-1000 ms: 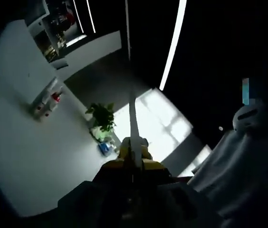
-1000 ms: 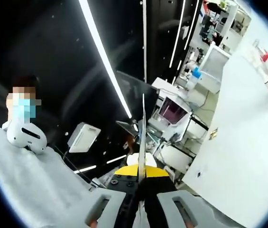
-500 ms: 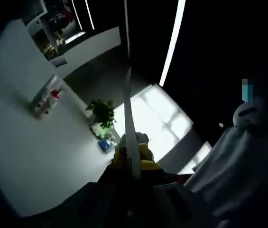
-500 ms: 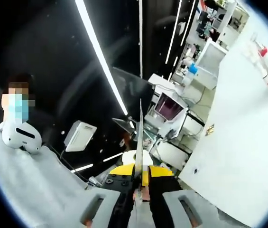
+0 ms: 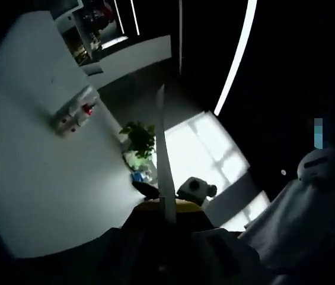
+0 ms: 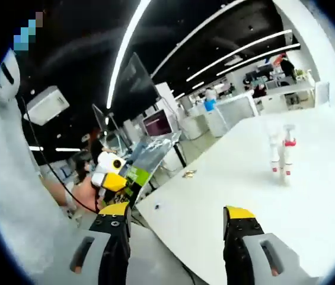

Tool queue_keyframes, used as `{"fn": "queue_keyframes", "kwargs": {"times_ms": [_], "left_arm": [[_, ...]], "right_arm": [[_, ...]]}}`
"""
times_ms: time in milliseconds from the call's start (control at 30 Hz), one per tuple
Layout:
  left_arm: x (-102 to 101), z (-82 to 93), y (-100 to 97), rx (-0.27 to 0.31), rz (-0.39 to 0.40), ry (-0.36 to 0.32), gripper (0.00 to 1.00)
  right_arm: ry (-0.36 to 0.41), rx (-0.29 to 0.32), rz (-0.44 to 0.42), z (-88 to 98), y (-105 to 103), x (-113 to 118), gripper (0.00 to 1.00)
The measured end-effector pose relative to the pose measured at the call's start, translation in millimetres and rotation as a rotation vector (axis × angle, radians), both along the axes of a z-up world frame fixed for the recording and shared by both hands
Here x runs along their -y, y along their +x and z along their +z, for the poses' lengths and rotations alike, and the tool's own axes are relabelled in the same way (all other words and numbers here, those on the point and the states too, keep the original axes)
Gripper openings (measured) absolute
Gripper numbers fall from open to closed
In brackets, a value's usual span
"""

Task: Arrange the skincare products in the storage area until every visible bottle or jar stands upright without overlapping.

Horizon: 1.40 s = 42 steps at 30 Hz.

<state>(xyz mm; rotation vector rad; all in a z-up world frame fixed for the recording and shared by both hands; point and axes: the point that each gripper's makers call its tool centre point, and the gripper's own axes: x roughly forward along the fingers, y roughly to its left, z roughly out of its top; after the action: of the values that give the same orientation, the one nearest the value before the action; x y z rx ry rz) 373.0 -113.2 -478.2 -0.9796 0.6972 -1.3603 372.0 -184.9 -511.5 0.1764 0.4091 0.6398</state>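
Note:
A small cluster of skincare bottles [image 6: 280, 155] stands upright on the white table [image 6: 226, 196], far ahead of my right gripper [image 6: 176, 215]; one has a red collar. The right jaws stand wide apart with nothing between them. In the left gripper view the same bottles [image 5: 75, 111] are tiny, on the table [image 5: 31, 172] at upper left. My left gripper [image 5: 166, 202] is shut, its jaws pressed into one thin line, empty and off the table's edge. It also appears as the yellow-and-white left gripper [image 6: 112, 175], held by a hand beside the table's near corner.
A potted plant [image 5: 140, 138] and small blue items [image 5: 139, 176] sit past the table's edge. A person in white with a headset [image 5: 318, 166] stands at the right. Desks, monitors [image 6: 155, 124] and shelves fill the room behind the table.
My right gripper has gone from shut to open, and its view has swung round to face the table and bottles. The left view has shifted slightly; the left gripper stays shut.

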Motion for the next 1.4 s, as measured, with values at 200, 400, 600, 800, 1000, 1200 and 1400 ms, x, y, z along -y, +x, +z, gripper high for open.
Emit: {"fn": "queue_keyframes", "kwargs": {"times_ms": [200, 400, 600, 800, 1000, 1200, 1400], "left_arm": [[-3, 0.9, 14.8, -0.048, 0.011, 0.023, 0.0], [-6, 5.7, 33.4, -0.032, 0.049, 0.023, 0.0], [-4, -1.5, 50.1, -0.035, 0.052, 0.068, 0.0], [-1, -11.0, 65.3, -0.047, 0.064, 0.116, 0.0], [3, -24.1, 78.0, -0.08, 0.082, 0.157, 0.0], [8, -41.0, 95.8, -0.101, 0.102, 0.216, 0.0], [16, -46.6, 118.4, -0.151, 0.126, 0.224, 0.0]], "right_arm": [[-0.208, -0.048, -0.109, -37.5, 2, 20, 0.62], [-0.327, 0.026, -0.109, -36.9, 8, 20, 0.58], [-0.384, 0.048, -0.102, -38.4, 8, 23, 0.57], [-0.398, 0.041, -0.139, -39.7, 11, 32, 0.55], [-0.435, -0.03, -0.146, -56.1, 9, 40, 0.5], [-0.447, -0.032, -0.15, -57.4, 8, 43, 0.48], [-0.478, -0.027, -0.128, -59.7, 5, 44, 0.4]]}}
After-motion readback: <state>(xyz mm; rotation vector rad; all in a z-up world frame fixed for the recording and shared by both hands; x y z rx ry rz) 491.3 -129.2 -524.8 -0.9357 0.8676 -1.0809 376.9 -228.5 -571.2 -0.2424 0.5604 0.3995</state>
